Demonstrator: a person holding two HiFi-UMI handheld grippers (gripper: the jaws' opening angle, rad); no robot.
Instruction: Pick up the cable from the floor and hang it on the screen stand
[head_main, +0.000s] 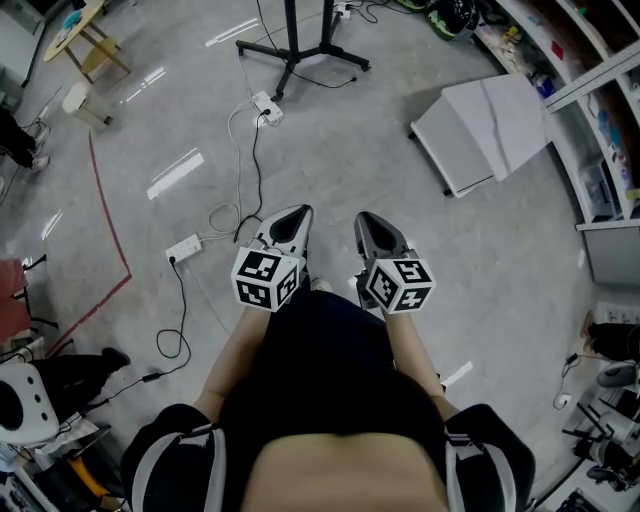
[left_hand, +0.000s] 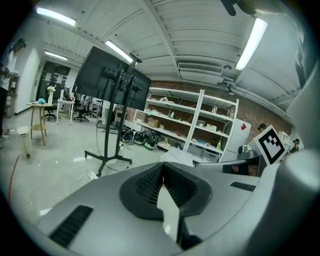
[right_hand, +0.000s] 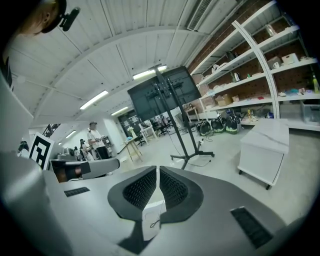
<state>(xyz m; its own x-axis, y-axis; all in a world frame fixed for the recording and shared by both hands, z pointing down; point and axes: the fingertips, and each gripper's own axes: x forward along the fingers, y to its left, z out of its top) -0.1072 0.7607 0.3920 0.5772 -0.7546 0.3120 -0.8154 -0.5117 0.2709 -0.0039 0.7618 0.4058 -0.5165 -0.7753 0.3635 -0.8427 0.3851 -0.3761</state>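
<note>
Overhead, the head view showed the left gripper (head_main: 293, 215) and right gripper (head_main: 372, 222) held side by side at waist level, both pointing to 12 o'clock, well above the floor (head_main: 380, 150). That view did not show the pads closely enough to judge them.

The left gripper view showed the left gripper (left_hand: 161, 170) with its ribbed pads (left_hand: 150, 182) pressed together and nothing between them. The right gripper view showed the right gripper (right_hand: 158, 172) likewise closed to a thin slit, with nothing held.

The cable (head_main: 240, 190) lay on the floor at about 11 o'clock from the left gripper, running from a small white adapter (head_main: 266, 108) to a loop near a power strip (head_main: 183, 248). Neither gripper touched it. Only the head view showed the loop; the gripper views looked over it.

The stand base (head_main: 300, 50) sat at 12 o'clock in the head view, where only its foot was visible. The left gripper view showed the full stand (left_hand: 111, 135) carrying a dark screen (left_hand: 107, 75), with shelving (left_hand: 190, 120) behind at 1 o'clock. The right gripper view showed the same stand (right_hand: 182, 135) at 12 o'clock.

A white cabinet (head_main: 480, 130) stood at 2 o'clock in the head view and appeared at 3 o'clock in the right gripper view (right_hand: 265, 150). A person (right_hand: 94, 136) stood at 10 o'clock in that view alone.
</note>
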